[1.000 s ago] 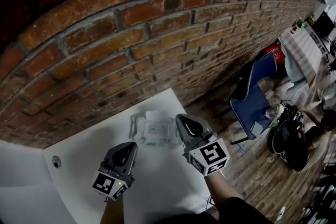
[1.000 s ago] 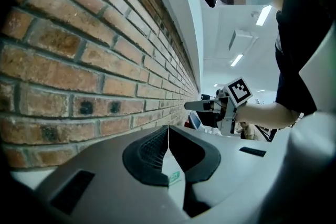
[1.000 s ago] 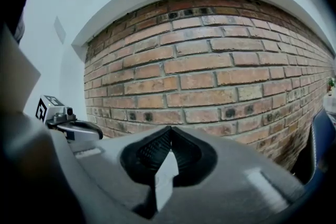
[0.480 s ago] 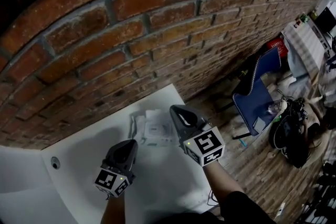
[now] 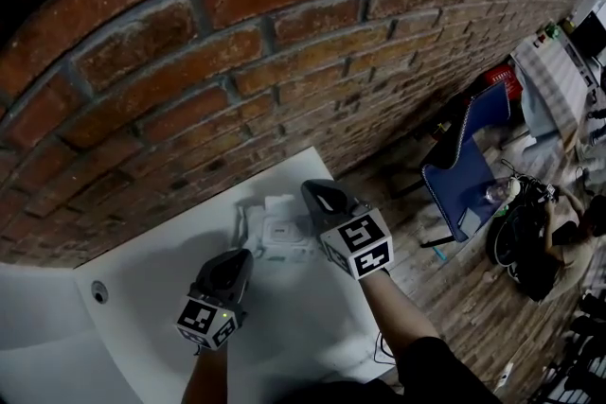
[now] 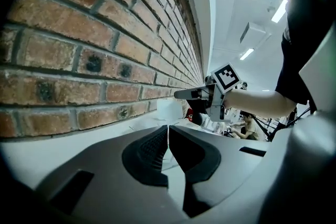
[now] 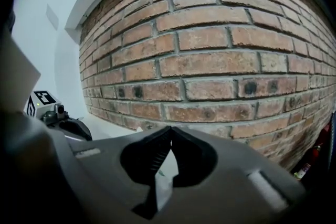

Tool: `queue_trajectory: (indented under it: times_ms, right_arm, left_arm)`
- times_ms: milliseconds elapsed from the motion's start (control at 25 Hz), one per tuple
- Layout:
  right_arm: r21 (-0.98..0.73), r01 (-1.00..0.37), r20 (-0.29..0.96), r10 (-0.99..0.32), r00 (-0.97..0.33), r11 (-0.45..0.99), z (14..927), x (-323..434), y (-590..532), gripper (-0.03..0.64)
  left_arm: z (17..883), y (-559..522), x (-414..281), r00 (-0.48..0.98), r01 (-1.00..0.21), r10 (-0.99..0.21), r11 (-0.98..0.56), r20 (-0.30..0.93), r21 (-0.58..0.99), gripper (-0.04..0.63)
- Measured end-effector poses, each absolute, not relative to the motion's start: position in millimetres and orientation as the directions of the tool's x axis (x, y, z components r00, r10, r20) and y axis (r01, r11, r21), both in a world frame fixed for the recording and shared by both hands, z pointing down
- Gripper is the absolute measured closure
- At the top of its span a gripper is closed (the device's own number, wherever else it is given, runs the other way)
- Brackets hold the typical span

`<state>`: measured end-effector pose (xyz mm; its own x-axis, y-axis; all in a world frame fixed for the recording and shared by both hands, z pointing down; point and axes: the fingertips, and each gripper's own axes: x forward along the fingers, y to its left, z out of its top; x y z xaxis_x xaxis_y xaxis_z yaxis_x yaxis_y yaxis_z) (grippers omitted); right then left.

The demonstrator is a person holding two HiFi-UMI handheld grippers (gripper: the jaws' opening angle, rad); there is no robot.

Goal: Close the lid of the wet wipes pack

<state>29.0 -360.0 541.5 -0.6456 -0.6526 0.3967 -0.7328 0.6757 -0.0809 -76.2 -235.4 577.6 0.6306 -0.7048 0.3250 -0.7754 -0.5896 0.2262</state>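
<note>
Wipes pack (image 5: 280, 237) is lying on desk (image 5: 142, 298) by brick wall (image 5: 284, 61), lid (image 5: 279, 204) prob. still up. R claw (image 5: 315, 193) is hovering over it, closed & empty, likely to push the lid down. L claw (image 5: 237, 258), also closed on nothing, is waiting beside pack, maybe to steady it.

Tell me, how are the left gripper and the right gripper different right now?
The right gripper reaches forward, its tip at the wet wipes pack by the brick wall; the left gripper sits nearer the person, short of the pack. In the head view, the right gripper's marker cube looks larger than the left gripper's. Both have jaws shut, with nothing held.
</note>
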Motion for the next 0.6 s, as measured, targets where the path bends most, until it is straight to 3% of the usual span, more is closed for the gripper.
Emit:
queue_trajectory:
  times_ms: [280, 600]
  right_arm:
    - [-0.161, -0.707, 0.467, -0.578, -0.669, 0.689, 557, 26, -362, 0.618]
    - [-0.172, -0.756, 0.478, -0.618, -0.624, 0.632, 563, 49, -377, 0.618]
  left_arm:
    - [585, -237, -81, 0.625, -0.780, -0.703, -0.581, 0.340, 0.231, 0.591]
    - [590, -236, -83, 0.626, -0.779, -0.696, -0.581, 0.352, 0.236, 0.591]
